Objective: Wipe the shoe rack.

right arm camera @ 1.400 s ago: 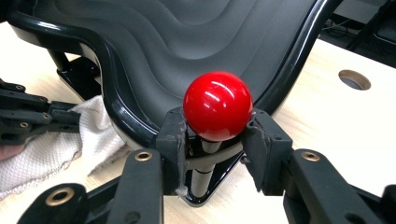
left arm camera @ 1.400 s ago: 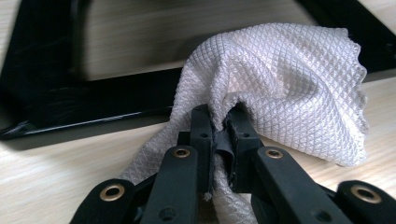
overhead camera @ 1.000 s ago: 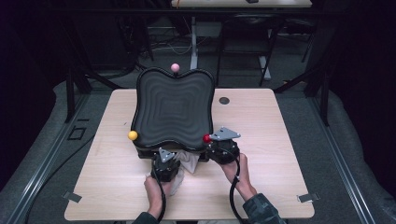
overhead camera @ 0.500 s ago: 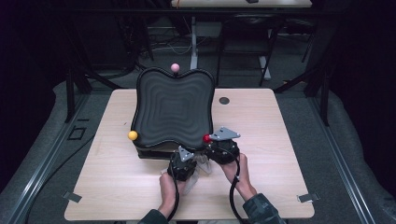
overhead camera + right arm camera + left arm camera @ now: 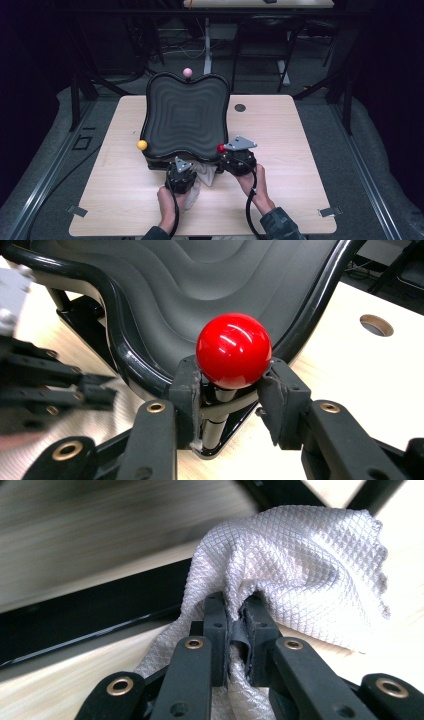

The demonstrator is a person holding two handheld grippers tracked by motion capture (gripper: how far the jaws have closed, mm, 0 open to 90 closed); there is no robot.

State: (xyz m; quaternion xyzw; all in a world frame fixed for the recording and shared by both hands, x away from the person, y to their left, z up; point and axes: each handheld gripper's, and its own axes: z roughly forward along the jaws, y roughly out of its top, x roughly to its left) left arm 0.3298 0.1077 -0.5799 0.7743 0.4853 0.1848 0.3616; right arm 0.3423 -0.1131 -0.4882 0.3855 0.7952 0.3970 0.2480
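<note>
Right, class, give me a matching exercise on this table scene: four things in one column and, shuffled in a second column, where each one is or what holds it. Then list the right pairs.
Things
1. white cloth
2. red ball
3. yellow ball
4. pink ball

Places or states
A. at the far edge of the black wavy tray
B. pinched in the left claw
C. at the tray's near left corner, untouched
D. between the jaws of the right claw, which close on its post just under it

Pairs: 1-B, 2-D, 3-C, 4-A
</note>
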